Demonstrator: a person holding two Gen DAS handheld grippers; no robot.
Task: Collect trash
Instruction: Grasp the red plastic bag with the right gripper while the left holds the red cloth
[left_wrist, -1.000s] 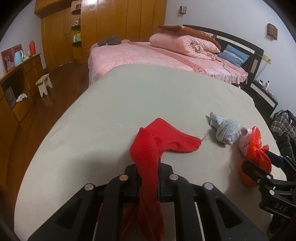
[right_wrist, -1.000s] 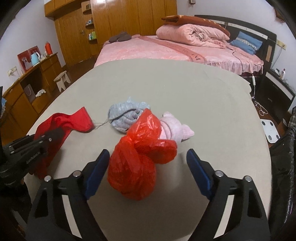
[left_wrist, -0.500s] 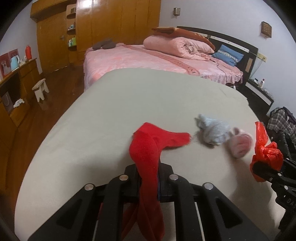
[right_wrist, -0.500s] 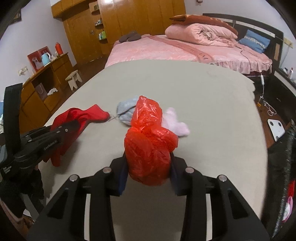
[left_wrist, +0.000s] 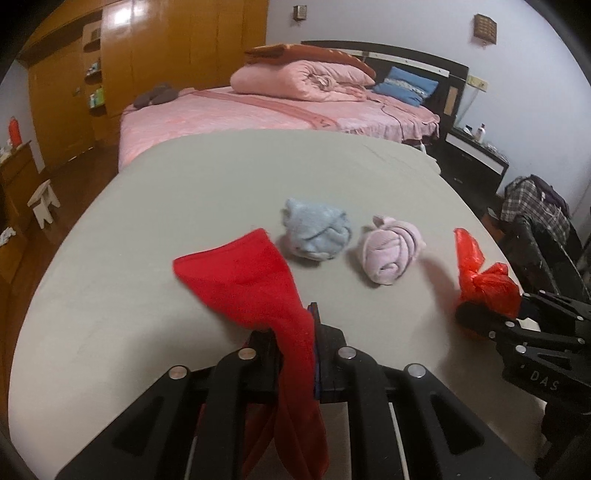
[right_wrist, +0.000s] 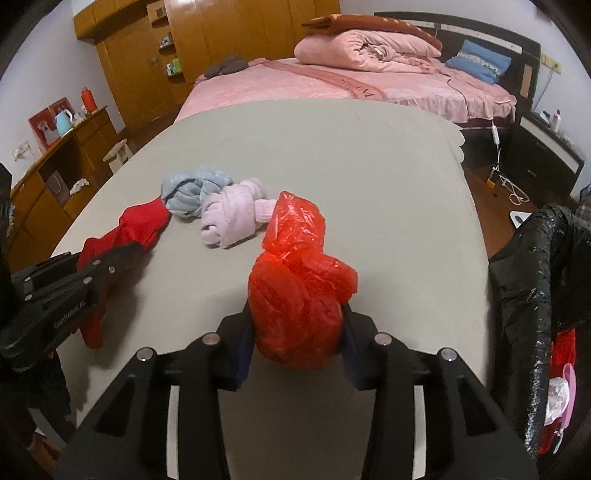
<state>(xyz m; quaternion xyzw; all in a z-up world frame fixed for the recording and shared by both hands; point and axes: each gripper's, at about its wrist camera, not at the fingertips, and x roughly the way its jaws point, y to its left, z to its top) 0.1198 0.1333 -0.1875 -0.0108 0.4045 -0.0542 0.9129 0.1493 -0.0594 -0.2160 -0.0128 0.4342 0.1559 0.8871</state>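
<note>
A crumpled red plastic bag (right_wrist: 295, 288) sits between the pads of my right gripper (right_wrist: 295, 325), held just above the grey table (right_wrist: 332, 147); the jaws are opening slightly but still press it. The same bag (left_wrist: 484, 284) shows at the right of the left wrist view. My left gripper (left_wrist: 314, 321) is shut on a red cloth (left_wrist: 240, 280) that trails onto the table and hangs below the fingers. A balled blue cloth (left_wrist: 317, 236) and a balled pink cloth (left_wrist: 391, 251) lie side by side on the table beyond both grippers.
A black trash bag (right_wrist: 528, 280) hangs open off the table's right edge with red and pink scraps inside. Behind the table stands a pink bed (right_wrist: 332, 85). Wooden cabinets (right_wrist: 55, 166) and a small stool (left_wrist: 42, 203) line the left side.
My right gripper closed on the red plastic bag and carried it right, away from the pink cloth. The left gripper shifted right, dragging the red cloth toward the blue ball.
</note>
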